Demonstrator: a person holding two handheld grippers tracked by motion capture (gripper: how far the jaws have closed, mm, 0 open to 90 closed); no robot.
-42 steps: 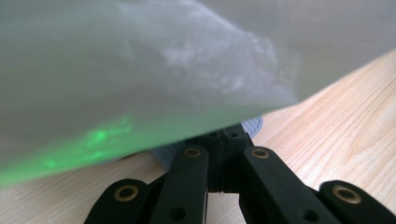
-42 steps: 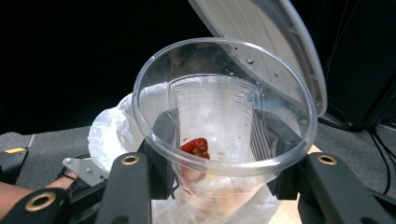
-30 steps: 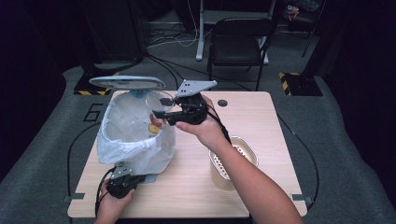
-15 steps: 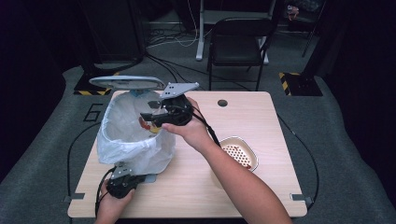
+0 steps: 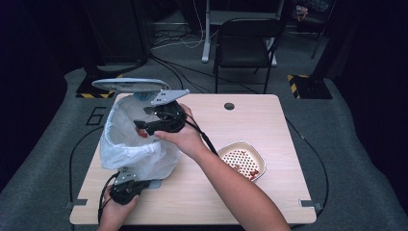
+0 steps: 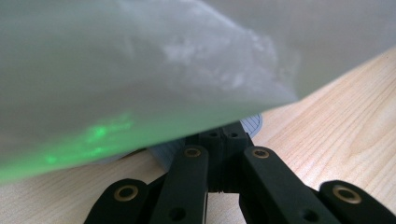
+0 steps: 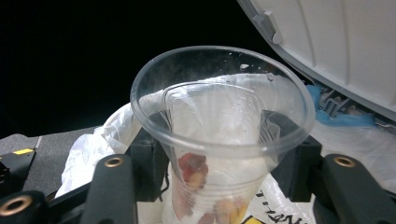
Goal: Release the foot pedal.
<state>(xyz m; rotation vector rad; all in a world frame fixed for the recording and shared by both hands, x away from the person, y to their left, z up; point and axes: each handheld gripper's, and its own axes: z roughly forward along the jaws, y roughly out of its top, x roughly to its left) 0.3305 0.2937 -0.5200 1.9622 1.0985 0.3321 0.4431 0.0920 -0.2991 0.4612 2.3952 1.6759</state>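
My right gripper reaches left over the mouth of a bin lined with a white bag. Between its jaws is a clear plastic cup with red and yellow food bits at its bottom. The jaws have just been opening, and the pads still touch the cup's sides. The bin's grey lid stands raised behind it. At the bin's foot, near the table's front edge, my left gripper is shut on a grey ribbed pedal, with the bag bulging just above.
A cream square plate with a red dotted pattern and red smears lies right of centre on the wooden table. A black chair and cables stand on the floor beyond the far edge.
My right gripper has carried the cup left and a little down, from beside the bin to over its open mouth. The arm no longer covers the plate. The left gripper has stayed put.
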